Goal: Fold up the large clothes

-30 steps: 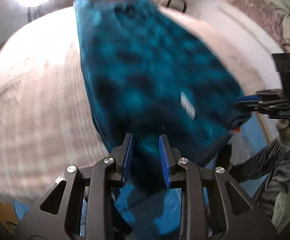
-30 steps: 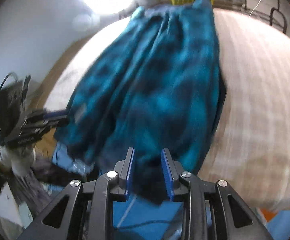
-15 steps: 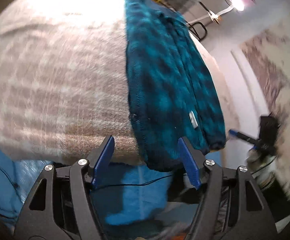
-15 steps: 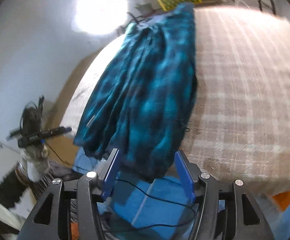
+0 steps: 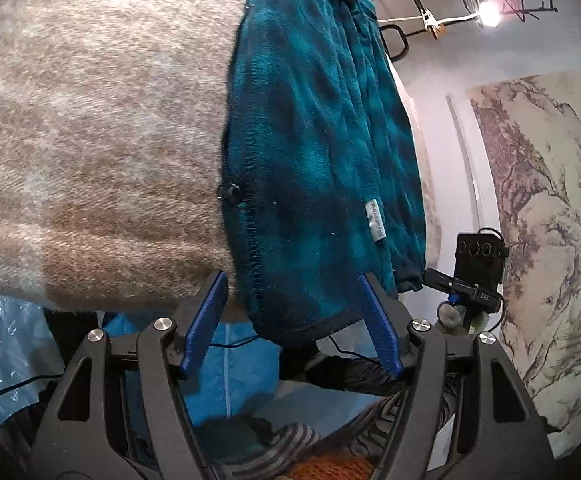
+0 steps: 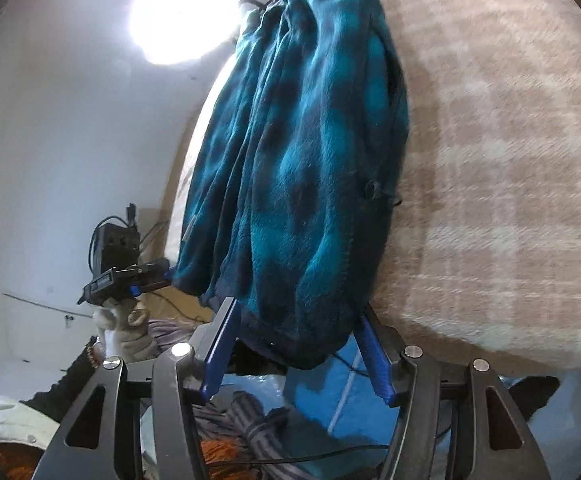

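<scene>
Teal-and-dark checked fleece garment is lying folded lengthwise in a long strip on the beige plaid blanket, near hem overhanging the edge, white label showing.

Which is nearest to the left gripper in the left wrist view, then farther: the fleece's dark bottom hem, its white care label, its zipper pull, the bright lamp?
1. Dark bottom hem of the teal plaid fleece, between the left gripper's open jaws.
2. White care label, right of centre, and black zipper pull, left edge: too close to call.
3. Bright lamp, far upper right.
</scene>
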A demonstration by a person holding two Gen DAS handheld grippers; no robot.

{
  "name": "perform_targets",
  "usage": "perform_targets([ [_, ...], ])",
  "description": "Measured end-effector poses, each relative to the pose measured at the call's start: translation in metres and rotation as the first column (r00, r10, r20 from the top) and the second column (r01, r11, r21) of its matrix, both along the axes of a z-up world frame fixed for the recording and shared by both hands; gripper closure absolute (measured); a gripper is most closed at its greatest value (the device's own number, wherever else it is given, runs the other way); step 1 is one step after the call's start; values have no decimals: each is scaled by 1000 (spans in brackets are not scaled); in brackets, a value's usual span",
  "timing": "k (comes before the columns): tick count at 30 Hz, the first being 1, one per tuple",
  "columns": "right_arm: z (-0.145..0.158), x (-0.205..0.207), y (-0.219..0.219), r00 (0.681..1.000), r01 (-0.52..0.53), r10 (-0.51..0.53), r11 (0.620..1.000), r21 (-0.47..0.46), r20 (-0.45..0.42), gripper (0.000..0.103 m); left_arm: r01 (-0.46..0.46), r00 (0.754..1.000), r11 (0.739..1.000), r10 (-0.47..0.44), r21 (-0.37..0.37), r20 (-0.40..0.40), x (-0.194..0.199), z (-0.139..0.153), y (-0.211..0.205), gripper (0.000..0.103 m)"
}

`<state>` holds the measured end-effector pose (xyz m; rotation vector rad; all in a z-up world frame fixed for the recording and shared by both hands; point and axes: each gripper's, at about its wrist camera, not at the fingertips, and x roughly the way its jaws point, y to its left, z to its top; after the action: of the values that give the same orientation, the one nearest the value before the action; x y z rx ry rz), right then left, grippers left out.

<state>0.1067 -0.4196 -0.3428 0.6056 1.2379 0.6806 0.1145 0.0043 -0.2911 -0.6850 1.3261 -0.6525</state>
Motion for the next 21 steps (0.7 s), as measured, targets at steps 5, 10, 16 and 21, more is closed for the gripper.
perform_targets([
  [5,-2,5,2,1000,-2,3,999,33,-13,61,45,999,999,-45,25,-12,-3,0,-10,55],
  [10,8,10,2,1000,-3,3,996,85,-5,78,45,999,999,-45,28,-1,-6,5,-9,84],
  [16,27,11,4,998,36,-43,982,186,36,82,-8,1000,996,7,-92,-9,-4,26,6,88],
  [21,44,22,0,993,80,-99,963,256,61,83,-60,998,986,63,-155,14,16,53,10,89],
])
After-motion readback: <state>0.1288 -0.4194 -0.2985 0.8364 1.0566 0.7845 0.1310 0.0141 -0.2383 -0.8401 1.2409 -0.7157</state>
